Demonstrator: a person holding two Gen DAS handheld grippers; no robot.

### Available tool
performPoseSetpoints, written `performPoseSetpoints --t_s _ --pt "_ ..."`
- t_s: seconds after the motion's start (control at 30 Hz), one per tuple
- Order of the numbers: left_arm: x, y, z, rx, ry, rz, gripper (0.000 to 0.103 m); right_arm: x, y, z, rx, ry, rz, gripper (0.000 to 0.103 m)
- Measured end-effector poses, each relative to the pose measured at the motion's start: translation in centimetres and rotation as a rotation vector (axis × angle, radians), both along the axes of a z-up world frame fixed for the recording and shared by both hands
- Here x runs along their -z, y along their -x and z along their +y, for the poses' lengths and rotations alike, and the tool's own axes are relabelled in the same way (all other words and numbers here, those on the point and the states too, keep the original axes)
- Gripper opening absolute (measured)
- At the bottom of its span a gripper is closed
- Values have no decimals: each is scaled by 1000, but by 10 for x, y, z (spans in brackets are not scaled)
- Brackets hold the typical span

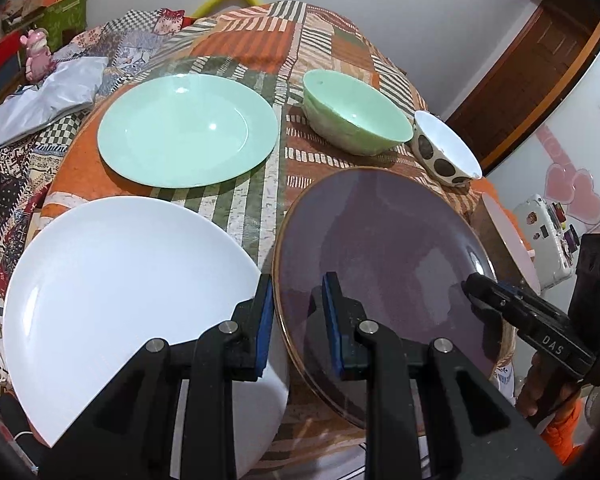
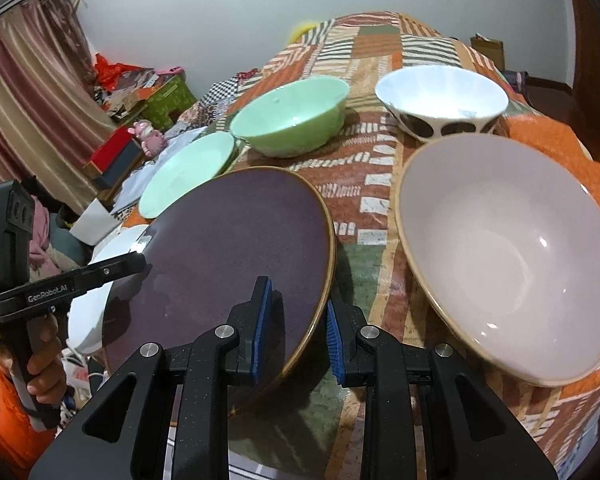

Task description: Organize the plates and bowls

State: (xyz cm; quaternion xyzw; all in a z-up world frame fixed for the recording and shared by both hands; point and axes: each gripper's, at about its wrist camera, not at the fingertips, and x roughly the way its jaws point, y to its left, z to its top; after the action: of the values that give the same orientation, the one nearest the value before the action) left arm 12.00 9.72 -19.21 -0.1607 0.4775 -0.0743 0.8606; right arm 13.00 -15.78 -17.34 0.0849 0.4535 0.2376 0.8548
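both the left gripper (image 1: 296,312) and right gripper (image 2: 296,320) clamp the purple plate (image 1: 380,240); white plate (image 1: 120,280) partly hidden behind a finger

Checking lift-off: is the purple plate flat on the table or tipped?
Tipped. The purple plate is clamped at both edges, its left side raised over the white plate.

Soft, even indoor light, fairly bright, falls from above. Small white glints sit on the green plate (image 1: 188,130) and the pale bowl (image 2: 512,264). The purple plate (image 1: 380,264) carries a dull sheen. Shadows are faint. Both views bulge strongly, with dark, curved corners; the focus is slightly soft.
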Motion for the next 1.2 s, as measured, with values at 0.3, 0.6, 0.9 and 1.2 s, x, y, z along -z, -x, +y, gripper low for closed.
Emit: performPoseSetpoints --t_s 0.3,0.6,0.9,1.2 --pt "11 -18 -10 31 -10 13 23 10 -5 -8 69 14 20 23" --pt "19 -32 -16 44 -42 18 23 12 -10 -10 91 6 26 23" --pt "22 -27 -15 33 -48 35 23 9 -6 -10 81 27 30 23" --pt "-4 0 -10 6 -88 -37 23 -3 6 -12 73 61 6 26"
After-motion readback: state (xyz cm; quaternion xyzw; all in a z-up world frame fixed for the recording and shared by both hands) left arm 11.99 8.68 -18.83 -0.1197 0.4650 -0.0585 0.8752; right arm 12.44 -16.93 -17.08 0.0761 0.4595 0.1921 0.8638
